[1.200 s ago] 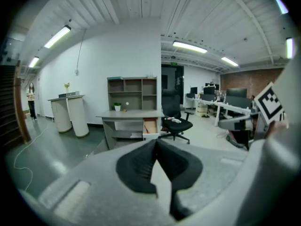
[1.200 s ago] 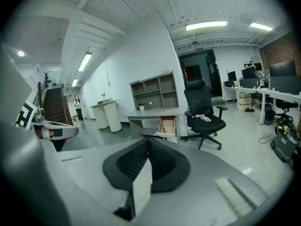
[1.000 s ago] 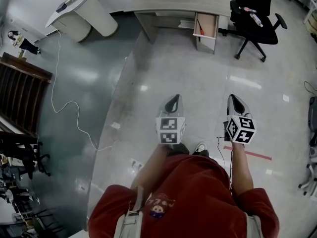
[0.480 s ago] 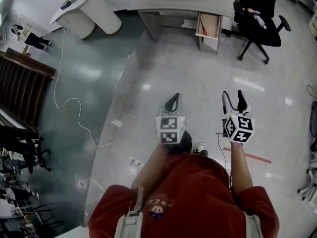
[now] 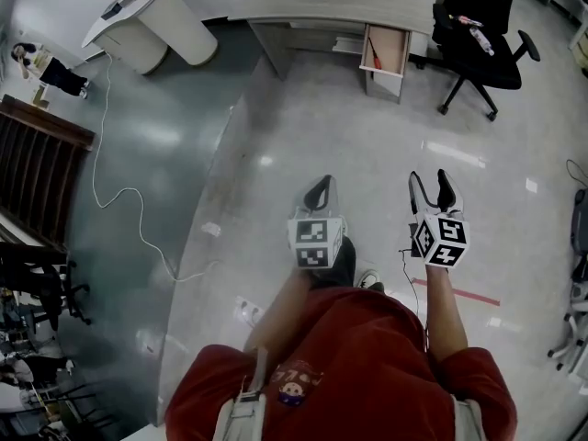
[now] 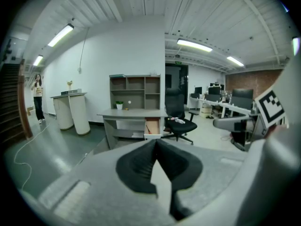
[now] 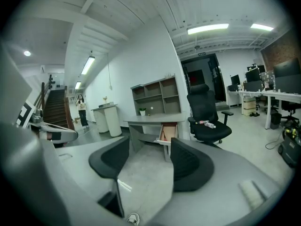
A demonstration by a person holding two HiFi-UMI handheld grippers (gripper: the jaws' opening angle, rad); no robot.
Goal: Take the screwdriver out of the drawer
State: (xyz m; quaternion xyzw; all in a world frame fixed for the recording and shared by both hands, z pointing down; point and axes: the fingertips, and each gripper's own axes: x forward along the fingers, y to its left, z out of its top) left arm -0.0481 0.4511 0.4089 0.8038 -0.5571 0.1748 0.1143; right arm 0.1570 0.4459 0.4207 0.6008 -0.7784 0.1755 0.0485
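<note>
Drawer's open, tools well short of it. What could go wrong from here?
The black wheeled office chair stands close beside the open wooden drawer; the right tool, jaws open, may clip it on approach. The red-handled screwdriver lies along the drawer's left wall, probably leaving little room for a jaw there.

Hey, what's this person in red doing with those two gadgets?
A person stands on the floor holding tongs in each hand, facing a desk some way off. Its drawer is pulled open, with what looks like a red-handled screwdriver inside. The left tongs are shut and empty; the right tongs have just been opening, with nothing between them. Nothing is picked up yet.
</note>
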